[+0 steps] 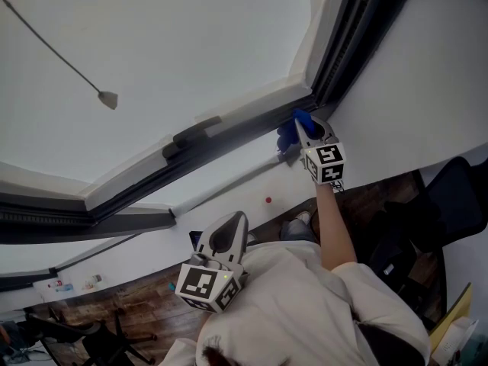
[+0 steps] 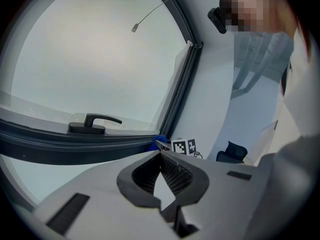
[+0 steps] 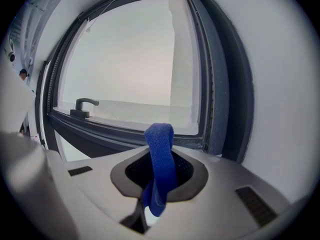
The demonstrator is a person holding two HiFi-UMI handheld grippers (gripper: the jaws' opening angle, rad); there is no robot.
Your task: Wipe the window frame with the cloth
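A blue cloth [image 1: 288, 133] is clamped in my right gripper [image 1: 303, 125], which is raised to the lower right corner of the dark window frame [image 1: 236, 137]. In the right gripper view the cloth [image 3: 160, 159] loops up out of the shut jaws of the gripper [image 3: 159, 151], just short of the frame's bottom rail [image 3: 150, 134] and right upright [image 3: 222, 94]. My left gripper [image 1: 236, 221] hangs low by the person's chest, away from the window, jaws together and empty. Its own view shows the gripper [image 2: 161, 155], the cloth [image 2: 159, 142] and the frame [image 2: 75, 146].
A black window handle [image 1: 191, 136] sits on the bottom rail left of the cloth. A blind cord with a pull [image 1: 107, 98] hangs before the pane. White sill [image 1: 229, 175] and wall [image 1: 412, 97] border the frame. A dark office chair [image 1: 450, 200] stands on the wooden floor below.
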